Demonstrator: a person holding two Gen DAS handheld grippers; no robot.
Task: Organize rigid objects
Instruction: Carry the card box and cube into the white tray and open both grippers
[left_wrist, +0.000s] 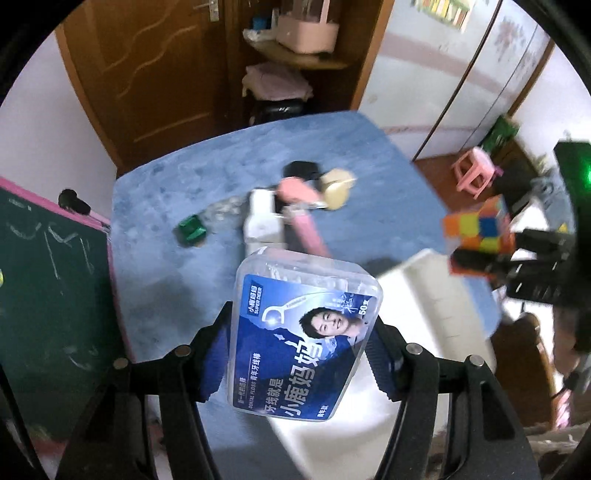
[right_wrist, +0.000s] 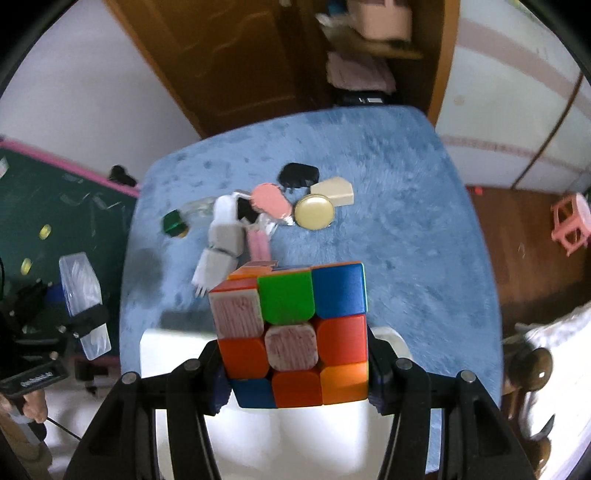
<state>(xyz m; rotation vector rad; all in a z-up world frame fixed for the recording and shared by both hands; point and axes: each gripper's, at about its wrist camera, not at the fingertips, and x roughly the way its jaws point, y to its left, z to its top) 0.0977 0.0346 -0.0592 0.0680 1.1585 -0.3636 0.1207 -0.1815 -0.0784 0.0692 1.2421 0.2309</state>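
Floss box (left_wrist: 303, 332): clear plastic box with a blue label, pinched by its two long sides between the pads of the left gripper (left_wrist: 295, 354); it stands out past the fingertips, held in the air above the blue cloth table (left_wrist: 166, 295).
Left gripper: clamped on the floss box, one pad pressed to each side.
Puzzle cube (right_wrist: 295, 336): multicoloured cube wedged between the pads of the right gripper (right_wrist: 295, 373), its top half standing clear of the fingertips, up in the air.
Right gripper: clamped on the puzzle cube, pads against its left and right faces.
White tray (left_wrist: 424, 295): at the near edge of the table, below both held things.
Loose pile (right_wrist: 266, 210): at mid-table, well apart from both grippers; a pink comb, a cream round lid, a black clip, white plugs.
Green block (right_wrist: 173, 223): alone, just left of the pile.
Blackboard (left_wrist: 48, 295): left of the table, pink-framed.
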